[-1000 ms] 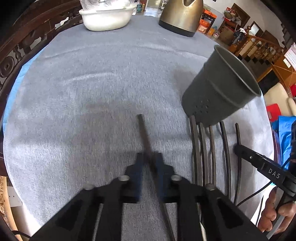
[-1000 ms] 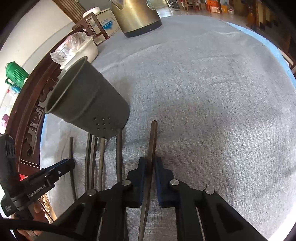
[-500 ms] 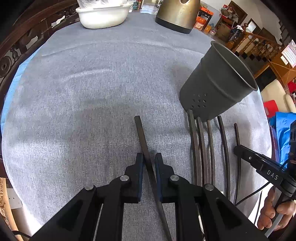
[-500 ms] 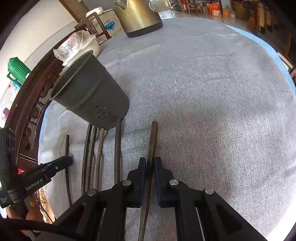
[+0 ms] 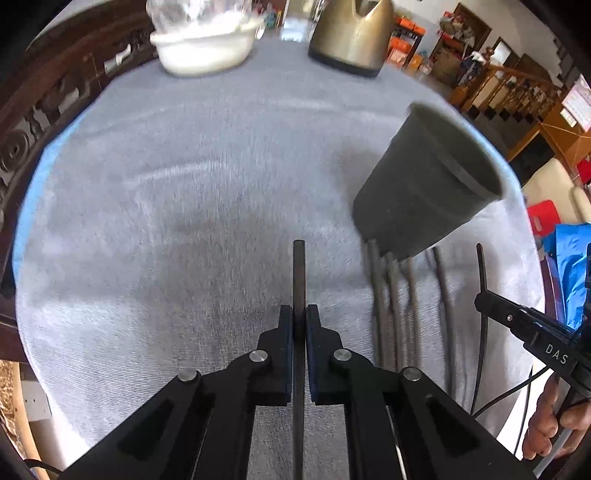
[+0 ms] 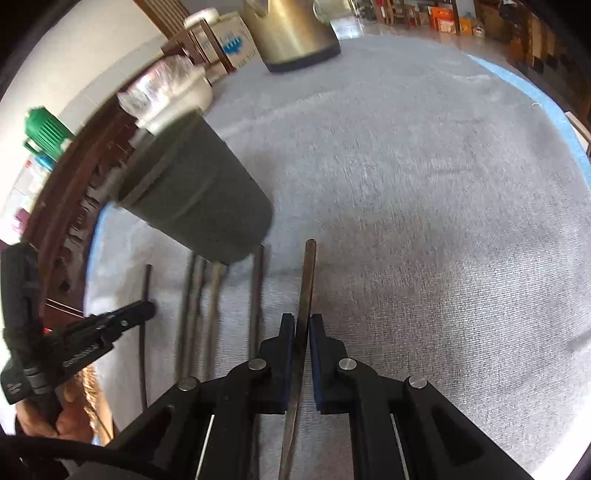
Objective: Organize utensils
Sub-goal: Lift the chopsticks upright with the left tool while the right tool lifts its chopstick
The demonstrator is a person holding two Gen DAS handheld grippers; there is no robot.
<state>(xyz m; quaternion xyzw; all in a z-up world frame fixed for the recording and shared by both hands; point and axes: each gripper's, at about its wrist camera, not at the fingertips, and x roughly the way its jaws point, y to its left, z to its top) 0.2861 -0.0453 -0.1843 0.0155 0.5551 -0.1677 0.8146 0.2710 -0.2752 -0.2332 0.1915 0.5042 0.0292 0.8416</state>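
Grey cloth covers our round table (image 5: 184, 192), with a white bowl (image 5: 203, 55) at eleven o'clock and a brass-coloured kettle (image 5: 351, 33) at twelve in the left wrist view. Our left tool (image 5: 300, 314) is clamped on a dark utensil (image 5: 298, 273) whose end points toward twelve. Our right tool (image 6: 303, 325) is likewise closed on a second dark utensil (image 6: 307, 273). Between them, a grey holder cup (image 5: 424, 184) stands on the cloth at two o'clock from the left tool, blurred in both views. More loose utensils (image 5: 395, 295) lie side by side on the cloth just in front of the cup.
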